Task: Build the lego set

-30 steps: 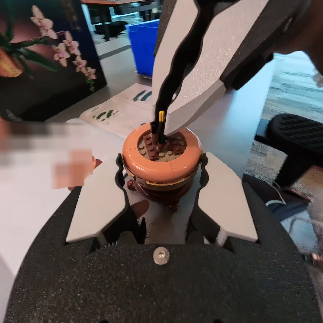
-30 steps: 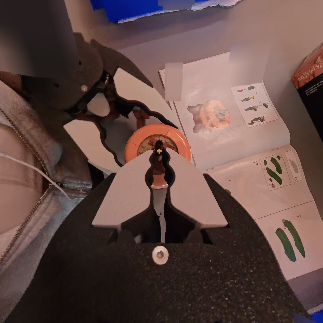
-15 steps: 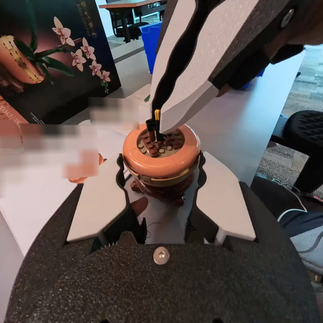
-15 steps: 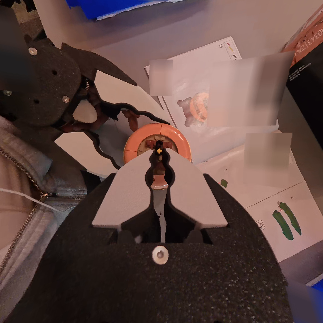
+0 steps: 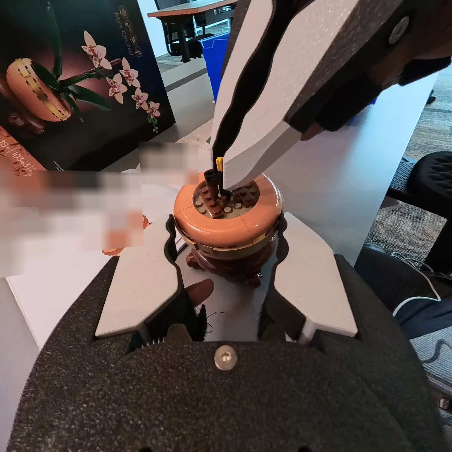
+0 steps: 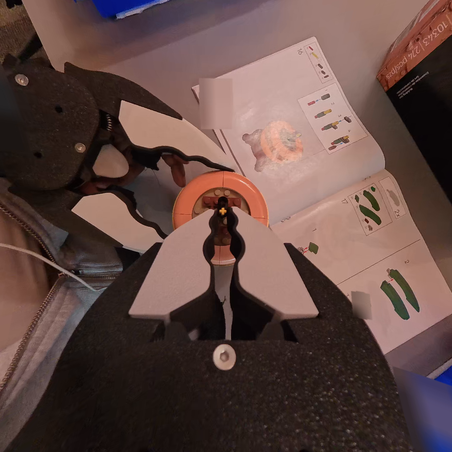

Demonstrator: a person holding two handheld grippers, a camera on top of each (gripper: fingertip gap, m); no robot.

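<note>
1. The white table [image 5: 330, 186] carries everything: the dark set box [image 5: 80, 80] stands at the back, and the open instruction booklet [image 6: 318, 195] lies just beside the build.
2. The lego pot [image 5: 226, 227] stands on the table, its peach rim ring closed and its dark brown base with small feet already assembled. That part of the set looks finished.
3. The left gripper [image 5: 226, 247] is clenched on the pot, one finger against each side just under the rim, bracing it.
4. The right gripper [image 6: 222, 212] comes down from above, closed on the stem piece [image 5: 216, 178], a short black and brown rod with a yellow cross axle at its top.
5. The stem's foot meets the brown studded plates inside the ring. Whether it is fully seated I cannot tell, since the finger hides the joint.
6. Judging by the booklet's open pages, the green leaves come afterwards, and none shows on the pot, so much is left.
</note>
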